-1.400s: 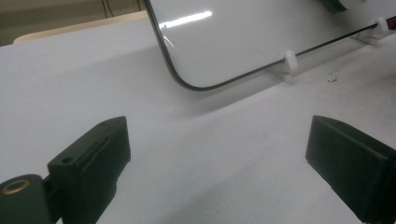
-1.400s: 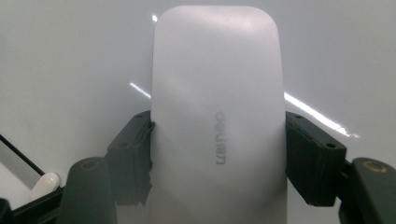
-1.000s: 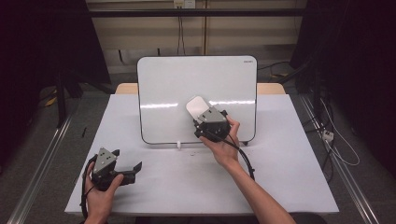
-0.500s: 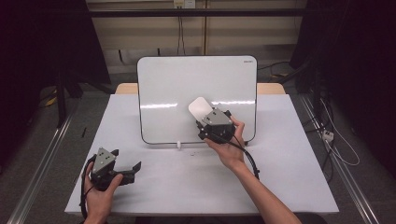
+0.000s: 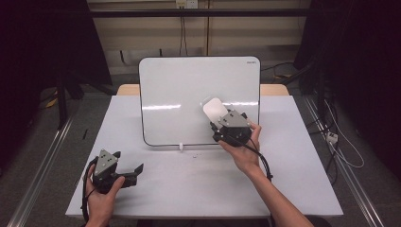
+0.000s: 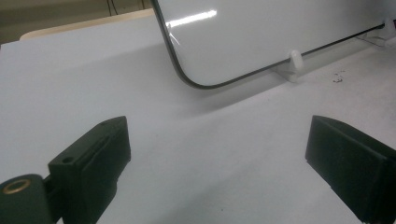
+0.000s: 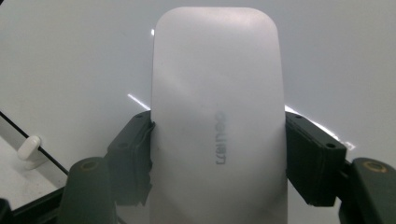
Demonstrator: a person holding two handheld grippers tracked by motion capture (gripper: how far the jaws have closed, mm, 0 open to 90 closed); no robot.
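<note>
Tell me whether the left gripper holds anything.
No, the left gripper has its black jaws wide apart over the bare white table.

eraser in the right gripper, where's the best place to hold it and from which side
Across its two long straight edges near the rear end, coming from behind, as the right gripper does now. The white eraser is a flat rounded slab, so the parallel edges seat the pads and leave its front free for the whiteboard.

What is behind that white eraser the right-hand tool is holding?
Behind the white eraser, gripped between the right gripper's jaws, stands the whiteboard, upright on the table. The board around it looks clean; the patch directly under the eraser is covered.
</note>
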